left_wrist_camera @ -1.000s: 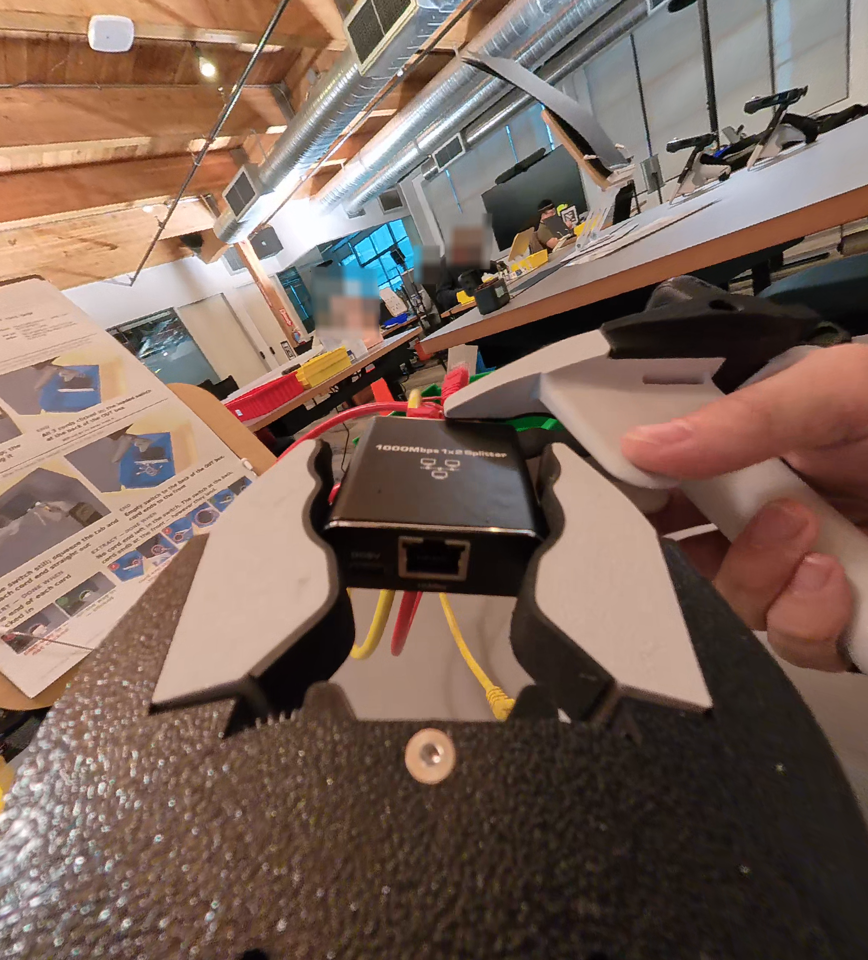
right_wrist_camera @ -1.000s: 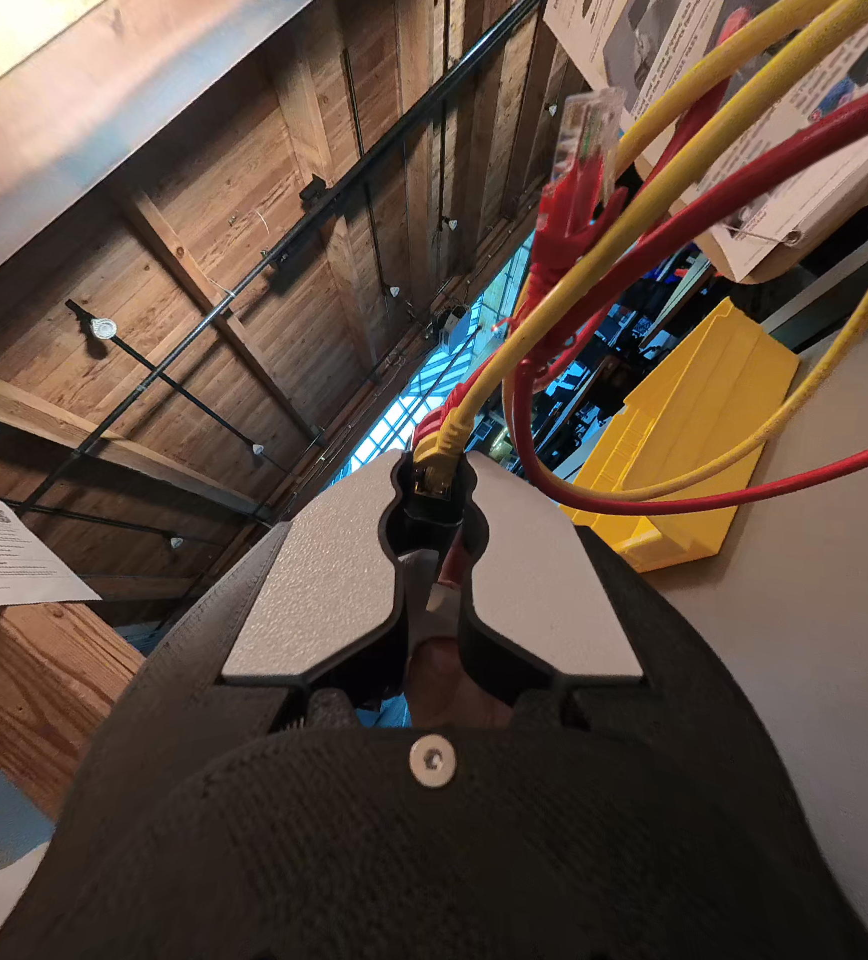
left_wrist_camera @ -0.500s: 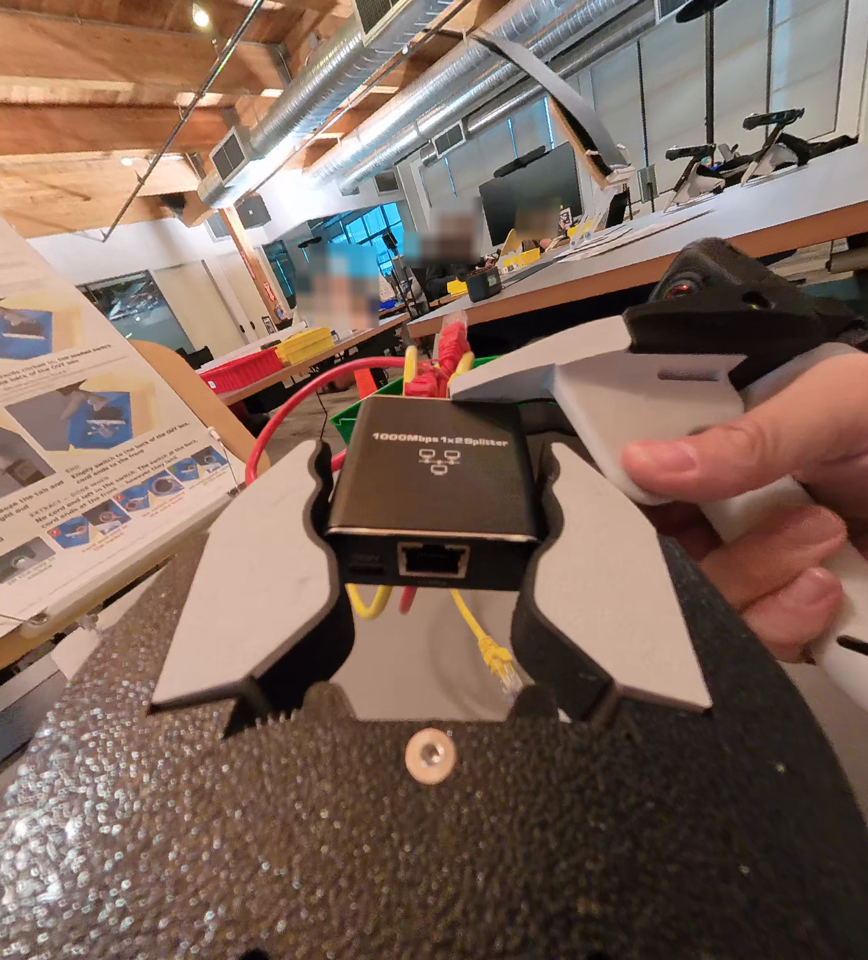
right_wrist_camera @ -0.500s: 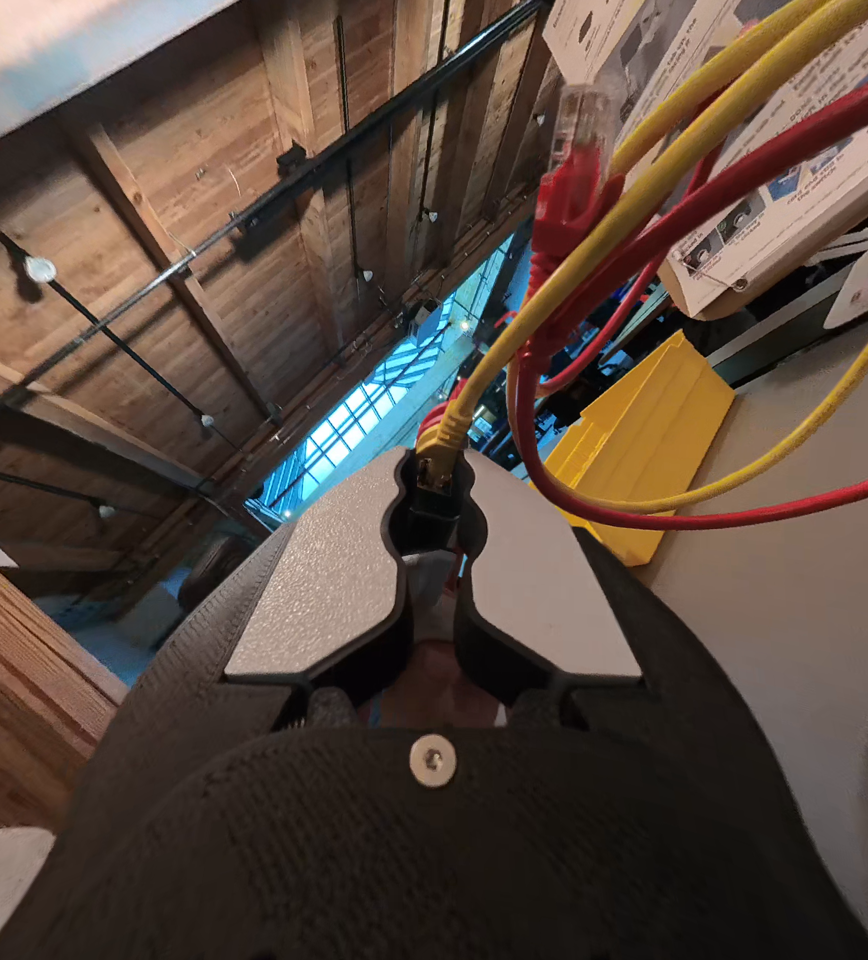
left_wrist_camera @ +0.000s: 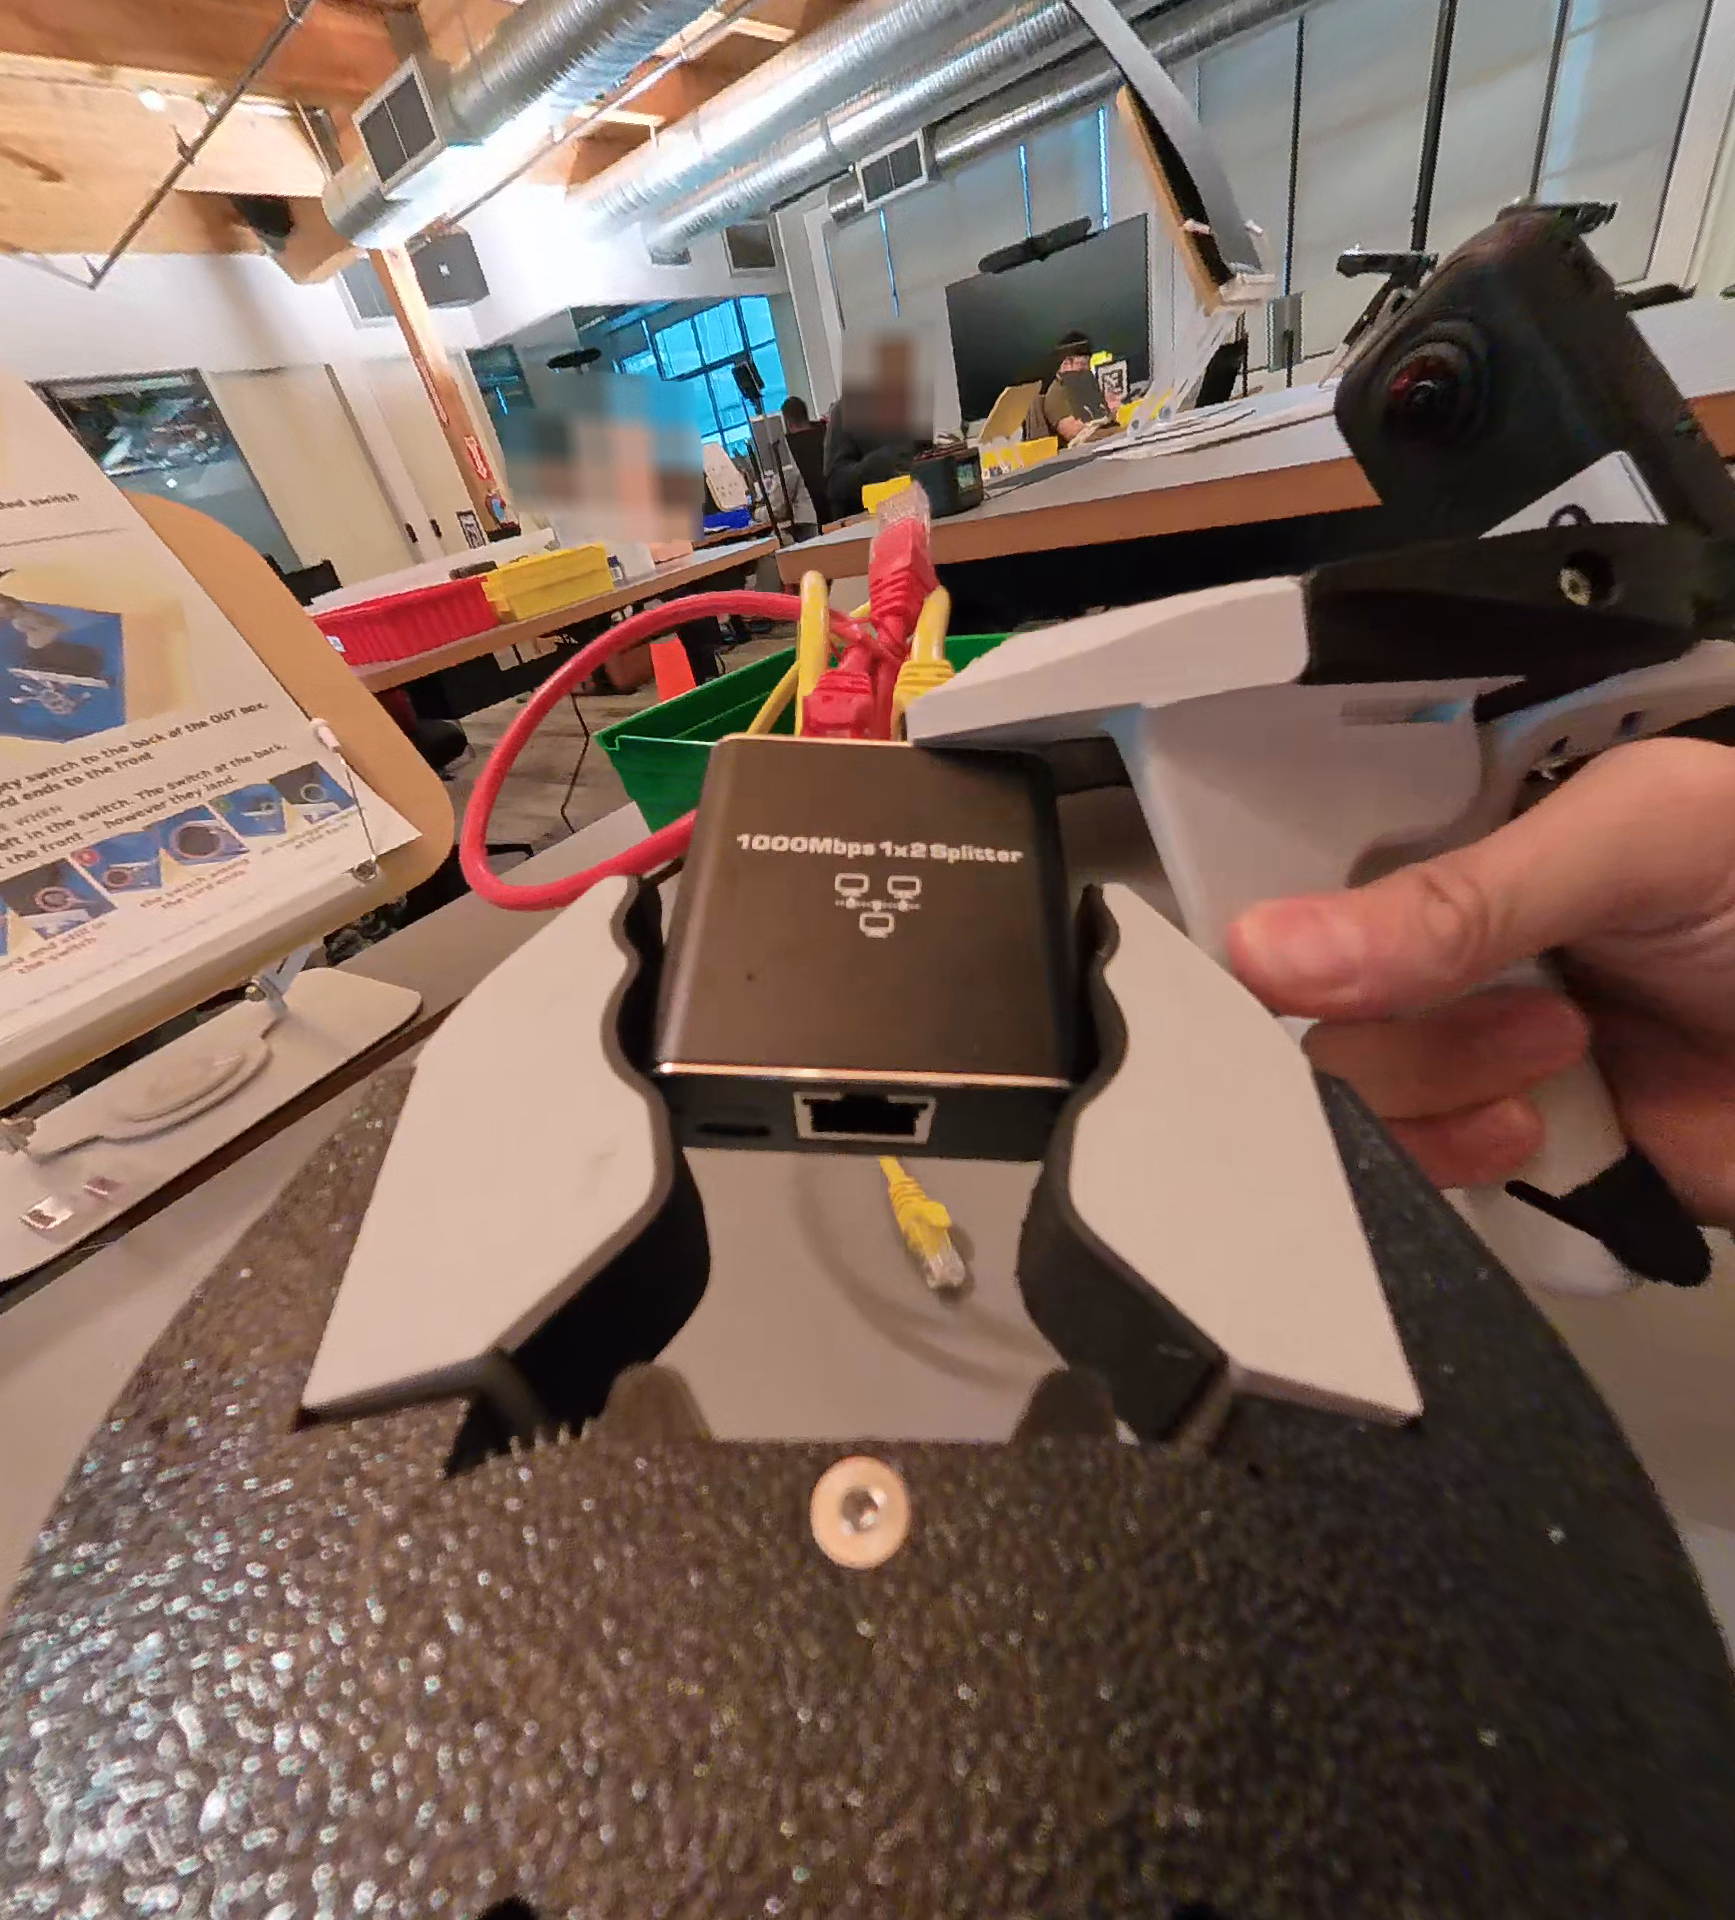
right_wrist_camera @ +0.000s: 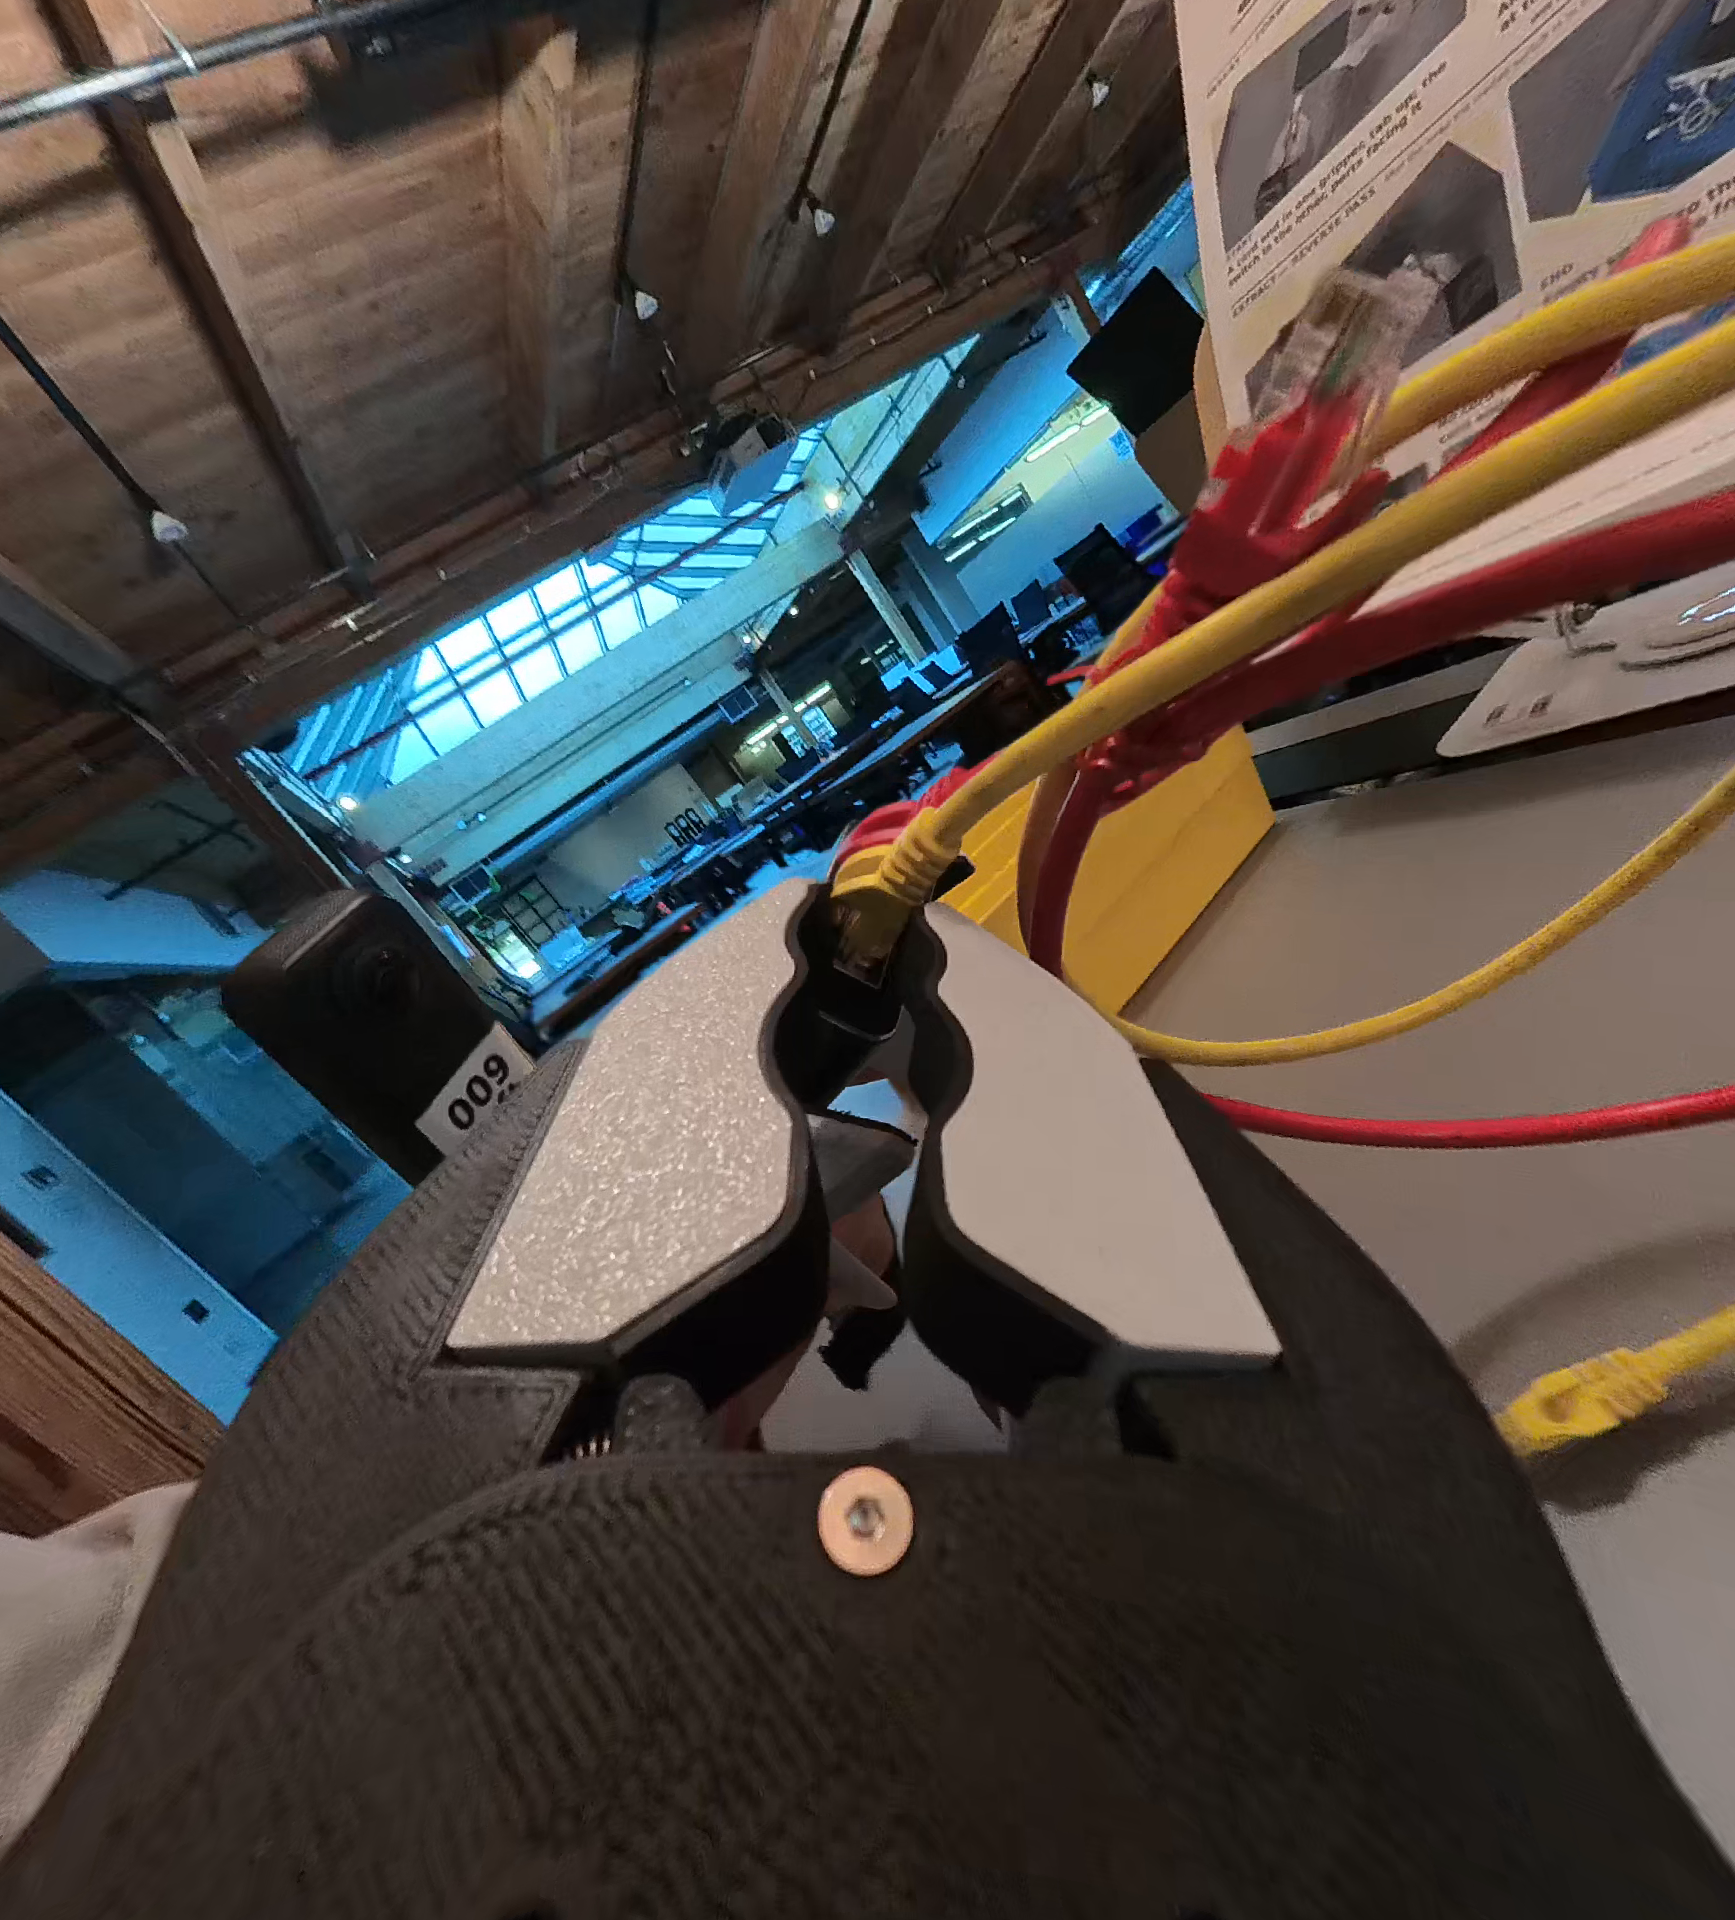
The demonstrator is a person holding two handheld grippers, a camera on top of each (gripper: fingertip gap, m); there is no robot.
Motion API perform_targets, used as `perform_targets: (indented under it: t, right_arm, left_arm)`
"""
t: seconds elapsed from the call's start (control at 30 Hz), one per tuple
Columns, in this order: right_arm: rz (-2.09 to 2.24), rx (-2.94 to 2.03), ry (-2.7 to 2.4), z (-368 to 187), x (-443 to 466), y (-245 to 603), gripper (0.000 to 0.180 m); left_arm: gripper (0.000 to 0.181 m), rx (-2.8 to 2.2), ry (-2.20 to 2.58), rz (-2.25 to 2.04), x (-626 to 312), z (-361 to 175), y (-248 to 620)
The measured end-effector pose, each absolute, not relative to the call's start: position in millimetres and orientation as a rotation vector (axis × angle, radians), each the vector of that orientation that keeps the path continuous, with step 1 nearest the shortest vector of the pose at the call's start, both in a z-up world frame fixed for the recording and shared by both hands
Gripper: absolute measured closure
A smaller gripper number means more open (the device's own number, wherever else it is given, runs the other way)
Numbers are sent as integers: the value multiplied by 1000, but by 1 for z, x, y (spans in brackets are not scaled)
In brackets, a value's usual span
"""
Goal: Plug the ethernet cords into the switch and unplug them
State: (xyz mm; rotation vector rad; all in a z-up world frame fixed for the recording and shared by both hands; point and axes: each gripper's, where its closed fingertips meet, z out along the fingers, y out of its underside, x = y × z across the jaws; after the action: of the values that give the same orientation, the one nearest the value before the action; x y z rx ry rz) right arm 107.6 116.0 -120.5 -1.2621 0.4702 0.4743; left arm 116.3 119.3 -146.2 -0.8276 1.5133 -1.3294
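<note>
- Between the left gripper (left_wrist_camera: 868, 1049) jaws: black switch (left_wrist_camera: 868, 935), clamped by its sides; rigid, light, judged slippery.
- In the right gripper (right_wrist_camera: 868, 961): yellow cord plug (right_wrist_camera: 884, 883), pinched; cord limp, latch judged fragile.
</note>
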Motion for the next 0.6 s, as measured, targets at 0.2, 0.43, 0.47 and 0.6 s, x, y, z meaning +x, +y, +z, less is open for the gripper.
perform_targets:
  t: [0.2, 0.43, 0.47, 0.6]
  right_arm:
    - [383, -1328, 390, -120, 107, 118, 164]
    - [347, -1353, 357, -119, 104, 117, 164]
    - [300, -1389, 332, -119, 104, 118, 164]
    - [229, -1436, 298, -121, 106, 119, 165]
  left_arm:
    - [105, -832, 1492, -1380, 117, -147, 120]
    - [105, -775, 1485, -1315, 116, -146, 122]
    - [105, -789, 1481, -1357, 116, -147, 122]
    - [105, -834, 1479, -1448, 117, -150, 120]
